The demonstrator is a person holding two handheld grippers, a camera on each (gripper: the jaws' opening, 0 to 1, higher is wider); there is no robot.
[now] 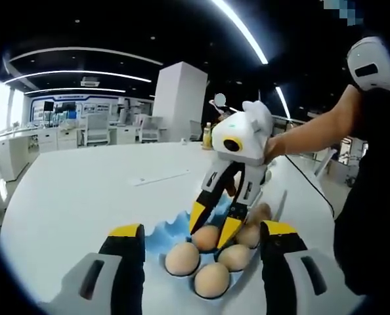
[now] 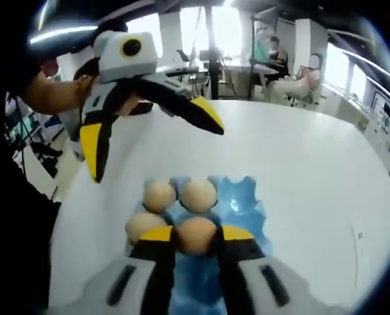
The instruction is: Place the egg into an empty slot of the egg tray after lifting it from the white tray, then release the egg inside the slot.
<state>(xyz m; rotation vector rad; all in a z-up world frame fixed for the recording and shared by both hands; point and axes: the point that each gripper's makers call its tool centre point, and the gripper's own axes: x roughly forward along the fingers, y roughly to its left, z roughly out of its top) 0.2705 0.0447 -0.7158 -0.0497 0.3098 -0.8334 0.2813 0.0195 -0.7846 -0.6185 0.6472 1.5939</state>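
A blue egg tray lies on the white table and holds several brown eggs. My right gripper is shut on one egg at the tray's near side in the right gripper view, its yellow-tipped jaws pressed to both sides. In the left gripper view the right gripper reaches down from the right onto that egg. My left gripper stands open, its jaws wide on either side of the tray. Seen in the right gripper view, the left gripper hovers open above the tray's far left.
A person's arm holds the right gripper, and a hand holds the left one. The table stretches wide and bare to the left. A white pillar, desks and chairs stand behind it.
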